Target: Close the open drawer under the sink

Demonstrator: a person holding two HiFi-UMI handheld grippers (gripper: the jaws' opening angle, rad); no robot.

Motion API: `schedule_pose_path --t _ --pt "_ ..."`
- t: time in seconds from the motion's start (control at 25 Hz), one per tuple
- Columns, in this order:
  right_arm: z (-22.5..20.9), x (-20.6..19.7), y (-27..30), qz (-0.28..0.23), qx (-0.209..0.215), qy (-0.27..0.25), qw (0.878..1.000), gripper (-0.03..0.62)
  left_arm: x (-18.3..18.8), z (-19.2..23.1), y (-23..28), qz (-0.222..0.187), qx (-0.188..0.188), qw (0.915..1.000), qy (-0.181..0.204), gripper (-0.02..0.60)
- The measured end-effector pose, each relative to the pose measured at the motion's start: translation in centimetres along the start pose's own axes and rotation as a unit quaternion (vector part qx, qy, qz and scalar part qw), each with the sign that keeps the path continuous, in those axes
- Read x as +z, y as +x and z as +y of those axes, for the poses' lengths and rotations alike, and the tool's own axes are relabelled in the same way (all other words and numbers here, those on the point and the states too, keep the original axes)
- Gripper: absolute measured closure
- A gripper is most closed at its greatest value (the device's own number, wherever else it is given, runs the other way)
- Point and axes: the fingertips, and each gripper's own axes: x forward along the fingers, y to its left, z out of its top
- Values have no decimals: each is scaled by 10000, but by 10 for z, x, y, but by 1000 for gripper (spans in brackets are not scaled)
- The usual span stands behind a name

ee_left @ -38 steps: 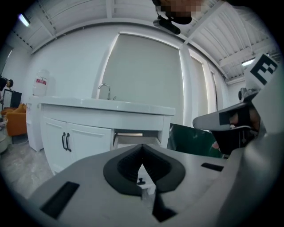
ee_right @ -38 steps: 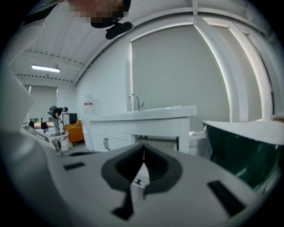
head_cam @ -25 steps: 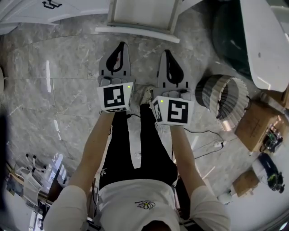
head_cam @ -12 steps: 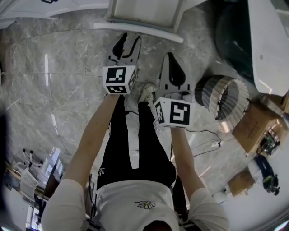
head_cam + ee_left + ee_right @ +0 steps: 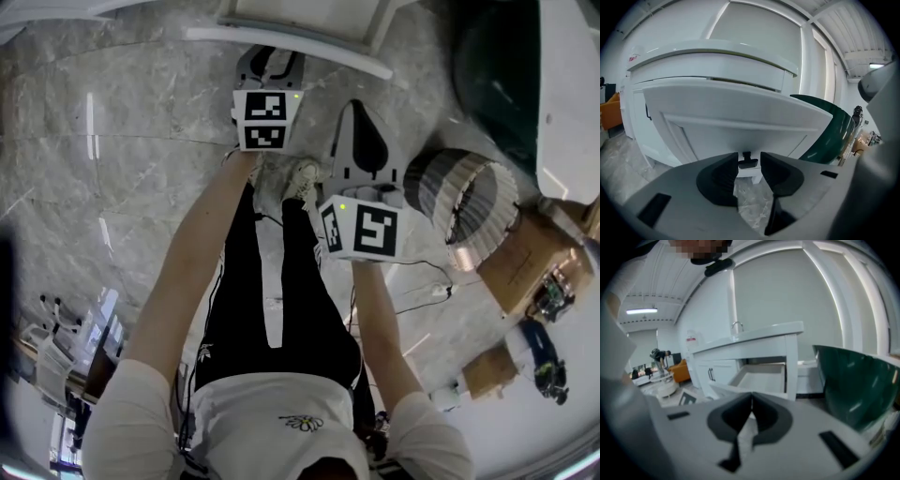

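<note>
The white drawer under the sink stands pulled out over the marble floor. In the left gripper view its front panel fills the picture. Its small black handle sits between the fingertips of my left gripper. The jaws are closing around the handle, with a gap still showing on each side. From above, the left gripper reaches the drawer front. My right gripper hangs further back, shut and empty. The right gripper view shows its tips together and the open drawer beyond.
A dark green tub stands right of the drawer. A ribbed round basket and a cardboard box sit on the floor at the right. A cable runs by the person's feet.
My left gripper has gone forward and down to the drawer front, and its jaws have opened from shut. The right gripper has sunk a little and stays shut.
</note>
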Motion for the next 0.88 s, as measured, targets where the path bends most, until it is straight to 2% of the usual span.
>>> schedule_pose_path --t 0.2,0.48,0.88 --pt "-1 -6 1 100 28 73 9999 565 -3 3 8 114 -19 9999 -126 436" --pt "5 -12 -1 190 94 115 9997 565 -2 3 9 84 -123 9996 229 437" --pt "2 -22 -8 305 78 140 9994 565 3 2 3 11 -63 9995 297 442"
